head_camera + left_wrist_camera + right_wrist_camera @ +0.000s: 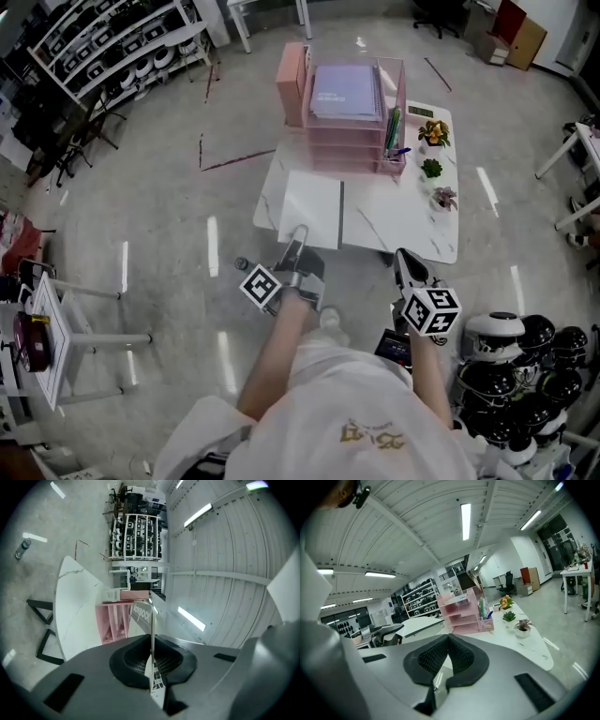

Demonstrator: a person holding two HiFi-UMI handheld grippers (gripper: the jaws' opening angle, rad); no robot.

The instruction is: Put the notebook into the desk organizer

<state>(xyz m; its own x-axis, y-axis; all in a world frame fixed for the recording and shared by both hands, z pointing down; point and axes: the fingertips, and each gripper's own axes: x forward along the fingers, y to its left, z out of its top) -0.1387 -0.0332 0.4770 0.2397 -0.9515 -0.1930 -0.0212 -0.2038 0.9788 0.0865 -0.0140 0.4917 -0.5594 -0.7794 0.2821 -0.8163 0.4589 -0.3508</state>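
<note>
So my left gripper [298,236] is clamped down on the notebook [312,208]. In the left gripper view the jaws are pinched together with only the thin cover between the pads, and I see the notebook edge-on, running straight out from the jaws. There's print on the part of the cover that faces me. From the head view I've got it by its near edge, right at the front of the table [403,225]. The white notebook sits on the front-left part of the tabletop. I honestly can't tell if it's flat on the surface or lifted a hair.

The organizer [323,150] is the pink tiered one at the far end of the table, well apart from the notebook, with bare tabletop between them. A purple book [345,92] lies on its top tier, and some pens [392,131] stand in the clear compartment on its right side. Three little plants [431,169] sit in a row along the right edge of the table, just beside that compartment.

My right gripper [447,641] has nothing in it. Its pads are closed against each other, with no gap I can see. It hangs off the near-right edge of the table over the floor [169,187], close to the edge but not touching it, and it points toward the organizer and the plants.
</note>
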